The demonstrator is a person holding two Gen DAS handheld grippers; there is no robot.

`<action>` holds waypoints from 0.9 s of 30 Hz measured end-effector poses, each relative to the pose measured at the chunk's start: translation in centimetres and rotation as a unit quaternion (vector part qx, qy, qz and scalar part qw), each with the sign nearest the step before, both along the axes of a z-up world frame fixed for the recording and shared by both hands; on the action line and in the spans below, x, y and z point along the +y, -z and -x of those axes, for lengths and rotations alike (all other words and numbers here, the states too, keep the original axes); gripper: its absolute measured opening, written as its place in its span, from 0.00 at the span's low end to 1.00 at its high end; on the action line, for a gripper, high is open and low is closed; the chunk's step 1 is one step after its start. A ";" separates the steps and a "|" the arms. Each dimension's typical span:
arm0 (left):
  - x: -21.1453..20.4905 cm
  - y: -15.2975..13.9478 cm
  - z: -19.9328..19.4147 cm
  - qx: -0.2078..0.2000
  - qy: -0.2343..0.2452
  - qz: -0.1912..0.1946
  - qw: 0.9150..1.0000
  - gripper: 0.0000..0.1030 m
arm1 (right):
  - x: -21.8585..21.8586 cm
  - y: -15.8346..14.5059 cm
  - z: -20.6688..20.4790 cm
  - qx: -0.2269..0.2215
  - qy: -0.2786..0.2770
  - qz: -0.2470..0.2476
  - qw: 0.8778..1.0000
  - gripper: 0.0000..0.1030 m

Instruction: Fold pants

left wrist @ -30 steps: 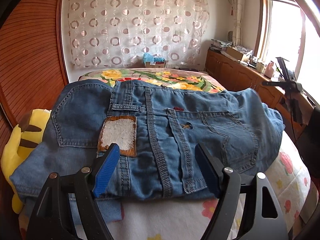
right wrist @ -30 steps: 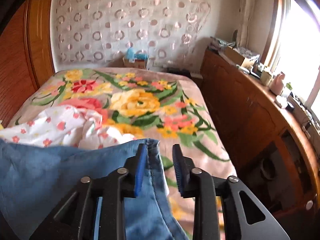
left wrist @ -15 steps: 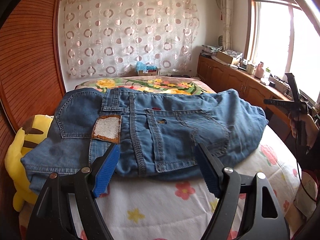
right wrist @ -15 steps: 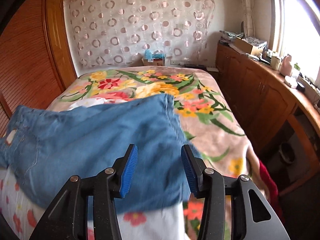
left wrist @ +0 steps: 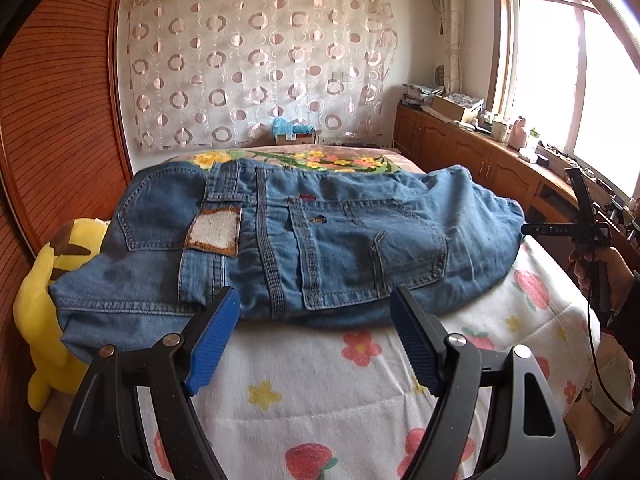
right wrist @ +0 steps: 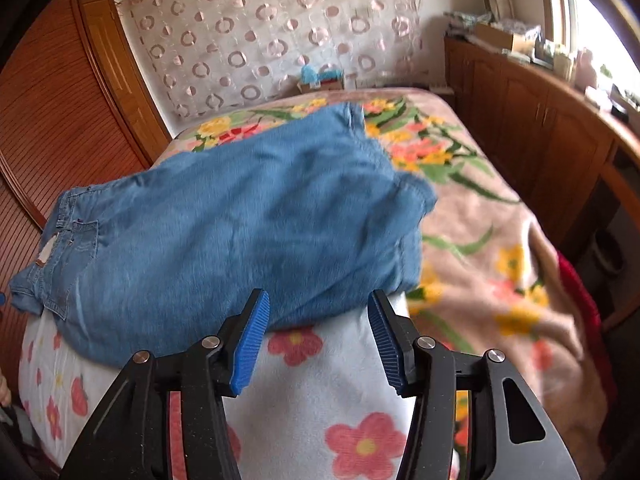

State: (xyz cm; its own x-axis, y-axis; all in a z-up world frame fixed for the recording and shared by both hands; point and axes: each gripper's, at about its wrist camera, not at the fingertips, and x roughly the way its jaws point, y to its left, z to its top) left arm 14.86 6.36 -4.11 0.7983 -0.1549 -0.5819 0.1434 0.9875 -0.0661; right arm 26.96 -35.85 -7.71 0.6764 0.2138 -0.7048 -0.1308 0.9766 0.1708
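Note:
The blue denim pants (left wrist: 320,240) lie folded in a bundle across the bed, back pockets and a white patch (left wrist: 214,232) facing up. My left gripper (left wrist: 316,320) stands open just short of their near edge, nothing between its blue pads. In the right wrist view the same pants (right wrist: 240,216) spread over the floral sheet. My right gripper (right wrist: 316,320) sits at their near edge with its jaws opening and nothing between them. The right gripper (left wrist: 576,228), held by a hand, also shows at the far right of the left wrist view.
A white sheet with flowers (left wrist: 320,400) covers the near bed, a floral blanket (right wrist: 480,208) the far part. A yellow plush toy (left wrist: 44,304) lies at the left edge against the wooden wall (left wrist: 52,120). Wooden cabinets (right wrist: 540,128) line the right side under a window.
Both grippers have pulled back from the pants. The right one let go of the denim hem and widened. The pants now lie at rest on the bed.

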 end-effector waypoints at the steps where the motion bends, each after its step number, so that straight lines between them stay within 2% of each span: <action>1: 0.1 0.2 -0.1 0.002 -0.002 0.000 1.000 0.76 | 0.0 0.2 -0.4 0.002 0.002 0.002 1.000 0.52; 6: 0.2 0.9 -0.1 0.011 -0.005 0.001 1.000 0.76 | 0.3 0.3 -2.1 0.003 0.014 0.001 1.000 0.52; 12: 0.3 1.3 -0.3 0.016 -0.006 0.003 1.000 0.76 | 0.1 0.9 -3.6 0.001 0.026 -0.028 0.999 0.52; 14: 0.2 1.5 -0.3 0.018 -0.007 0.002 1.000 0.76 | 0.6 1.4 -3.6 -0.002 0.032 -0.021 0.999 0.52; 20: 1.0 2.0 -0.6 0.017 -0.015 -0.001 1.000 0.75 | 3.5 1.7 -2.0 -0.015 0.041 0.042 0.998 0.51; 27: 3.9 2.7 -1.8 0.034 -0.044 0.001 0.998 0.55 | 4.8 1.9 -1.6 -0.016 0.043 0.063 0.997 0.50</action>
State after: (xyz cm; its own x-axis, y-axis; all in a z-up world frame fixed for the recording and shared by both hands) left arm 16.69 10.30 -6.81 0.7677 -0.0876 -0.6347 0.0522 0.9959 -0.0743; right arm 28.52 -31.01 -9.60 0.7109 0.0649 -0.7003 -0.0490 0.9979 0.0428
